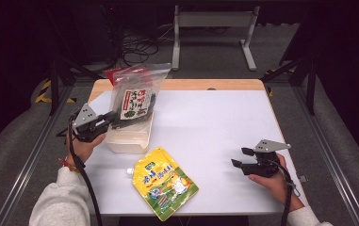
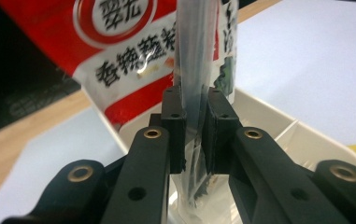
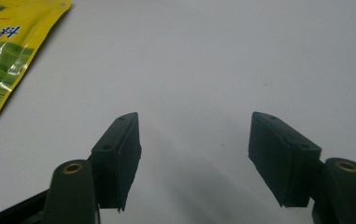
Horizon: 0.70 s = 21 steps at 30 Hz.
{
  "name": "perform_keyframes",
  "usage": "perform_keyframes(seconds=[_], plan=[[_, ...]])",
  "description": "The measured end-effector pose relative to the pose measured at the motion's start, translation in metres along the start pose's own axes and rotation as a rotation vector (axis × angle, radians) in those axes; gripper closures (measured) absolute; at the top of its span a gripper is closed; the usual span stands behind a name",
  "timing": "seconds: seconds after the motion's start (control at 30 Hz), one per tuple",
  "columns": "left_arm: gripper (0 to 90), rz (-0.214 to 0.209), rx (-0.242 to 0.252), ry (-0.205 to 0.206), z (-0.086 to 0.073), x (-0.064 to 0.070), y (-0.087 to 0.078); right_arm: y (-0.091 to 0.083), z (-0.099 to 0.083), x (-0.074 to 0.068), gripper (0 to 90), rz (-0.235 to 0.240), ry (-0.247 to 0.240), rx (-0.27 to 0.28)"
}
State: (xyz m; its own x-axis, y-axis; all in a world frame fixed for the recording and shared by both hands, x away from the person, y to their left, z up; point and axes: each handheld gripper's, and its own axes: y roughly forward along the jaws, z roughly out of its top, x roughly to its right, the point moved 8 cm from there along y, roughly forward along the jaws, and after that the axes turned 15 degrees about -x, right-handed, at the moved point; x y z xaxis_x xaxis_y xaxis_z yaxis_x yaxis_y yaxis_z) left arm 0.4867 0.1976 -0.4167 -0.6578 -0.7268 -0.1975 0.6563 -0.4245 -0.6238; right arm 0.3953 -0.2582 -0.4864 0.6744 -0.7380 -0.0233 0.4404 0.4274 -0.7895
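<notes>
The left claw (image 1: pixel 105 118) is clamped on the clear seaweed bag (image 1: pixel 137 96), standing in the white bin (image 1: pixel 129 139) near the worktop's left edge. The yellow pouch (image 1: pixel 166 182) seems left; the right claw (image 1: pixel 242 157) rests apart.

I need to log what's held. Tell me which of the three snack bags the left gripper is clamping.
The clear bag with dark contents, pinched between the left gripper jaws over the white bin. The red bag stands behind it; the yellow pouch lies flat, untouched.

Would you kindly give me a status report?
Left gripper shut on clear plastic seaweed bag, upright in white plastic bin. Right gripper open, idle. Yellow spouted pouch lies apart.
</notes>
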Motion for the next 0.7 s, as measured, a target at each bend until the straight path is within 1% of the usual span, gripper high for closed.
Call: perform_keyframes(seconds=[0.07,0.1,0.13,0.2,0.3,0.33,0.43,0.47,0.53,0.7], plan=[[81.2,0.016,-0.007,0.023,0.006,0.001,0.001,0.001,-0.001,0.001,34.0,0.002,0.006,-0.003],[81.2,0.029,-0.01,0.025,0.009,0.0,0.002,0.002,-0.001,0.001,34.0,0.004,0.009,-0.006],[81.3,0.029,-0.004,0.026,0.011,-0.002,0.002,0.003,-0.002,0.001,34.0,0.004,0.009,-0.007],[81.4,0.047,0.0,0.024,0.011,-0.007,0.005,0.003,-0.002,0.0,34.0,0.002,0.0,-0.012],[81.3,0.031,0.024,0.013,0.01,-0.011,0.008,0.002,-0.001,-0.001,34.0,0.004,-0.005,-0.01],[81.2,0.017,0.028,0.008,0.008,-0.013,0.009,0.003,-0.002,-0.001,34.0,0.005,-0.004,-0.01],[81.0,-0.019,0.048,-0.038,0.001,-0.016,0.012,0.005,-0.002,-0.001,34.0,0.009,-0.002,-0.017],[81.0,-0.024,0.056,-0.045,-0.002,-0.017,0.012,0.005,-0.002,-0.001,34.0,0.009,-0.003,-0.017],[81.1,-0.027,0.064,-0.041,-0.006,-0.016,0.013,0.005,-0.002,-0.002,34.0,0.01,-0.006,-0.017],[81.4,-0.034,0.065,-0.027,-0.015,-0.016,0.013,0.005,-0.002,-0.003,34.0,0.018,-0.005,-0.018]])
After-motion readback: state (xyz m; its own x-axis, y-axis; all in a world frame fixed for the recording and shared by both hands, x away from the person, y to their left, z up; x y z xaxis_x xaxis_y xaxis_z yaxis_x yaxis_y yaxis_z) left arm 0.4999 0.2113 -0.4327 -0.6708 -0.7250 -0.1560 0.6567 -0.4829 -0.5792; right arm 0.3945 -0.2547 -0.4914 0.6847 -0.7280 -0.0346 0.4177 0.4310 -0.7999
